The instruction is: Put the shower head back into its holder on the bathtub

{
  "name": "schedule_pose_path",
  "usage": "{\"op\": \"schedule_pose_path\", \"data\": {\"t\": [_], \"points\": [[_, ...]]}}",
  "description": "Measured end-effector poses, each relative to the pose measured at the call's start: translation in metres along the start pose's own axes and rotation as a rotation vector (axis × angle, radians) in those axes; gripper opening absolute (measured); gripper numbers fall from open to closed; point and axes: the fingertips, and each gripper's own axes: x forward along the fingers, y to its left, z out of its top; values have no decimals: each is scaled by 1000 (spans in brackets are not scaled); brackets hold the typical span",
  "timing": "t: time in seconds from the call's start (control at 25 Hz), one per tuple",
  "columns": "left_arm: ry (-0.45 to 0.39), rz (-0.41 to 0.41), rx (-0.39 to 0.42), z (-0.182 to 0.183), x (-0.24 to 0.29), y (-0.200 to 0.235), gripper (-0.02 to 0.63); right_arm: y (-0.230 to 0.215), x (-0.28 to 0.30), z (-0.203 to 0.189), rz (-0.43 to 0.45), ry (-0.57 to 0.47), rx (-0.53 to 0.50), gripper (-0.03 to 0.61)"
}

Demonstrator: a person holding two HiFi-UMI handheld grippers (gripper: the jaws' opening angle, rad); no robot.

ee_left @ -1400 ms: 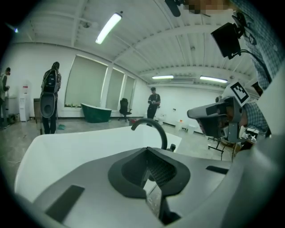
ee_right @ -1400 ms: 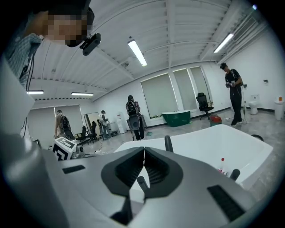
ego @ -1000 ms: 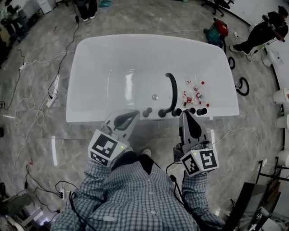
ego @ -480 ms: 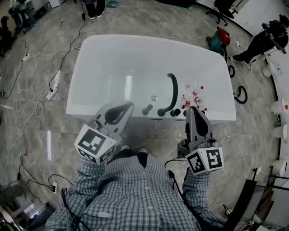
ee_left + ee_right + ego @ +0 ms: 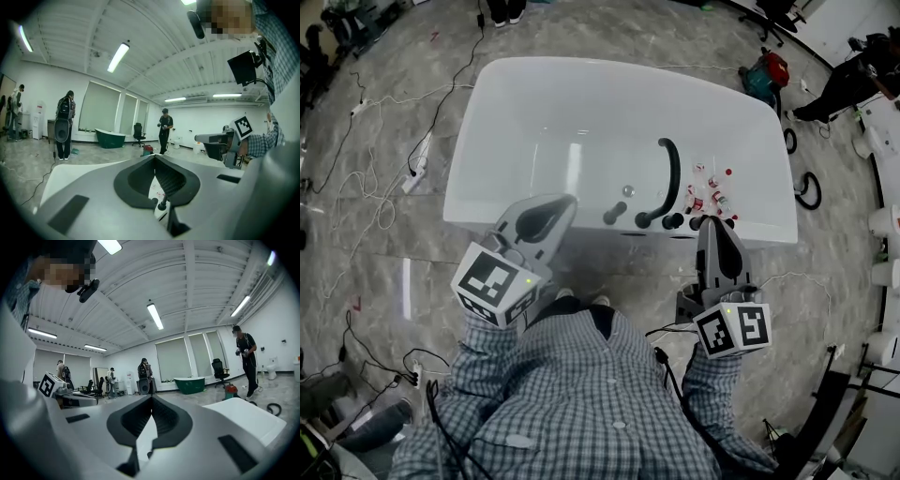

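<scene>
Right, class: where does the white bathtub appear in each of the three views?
Head view: the white bathtub fills the upper middle.
Left gripper view: low at the left, past the jaws.
Right gripper view: low at the right, past the jaws.
Shared landmark: the red canister on the floor beyond the tub.

The bathtub (image 5: 534, 84) stands before me. Knobs (image 5: 615, 213) line its near rim, a curved pipe (image 5: 668, 173) among them, with small bottles (image 5: 710, 197) just right of it, seemingly inside the tub.
</scene>
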Motion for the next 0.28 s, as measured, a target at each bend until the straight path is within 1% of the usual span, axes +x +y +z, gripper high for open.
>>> {"op": "schedule_pose_path", "data": {"t": [0.28], "points": [[12,-5,-3,-3,2,-4,11,-1,0,1,2,3,3,15]]}}
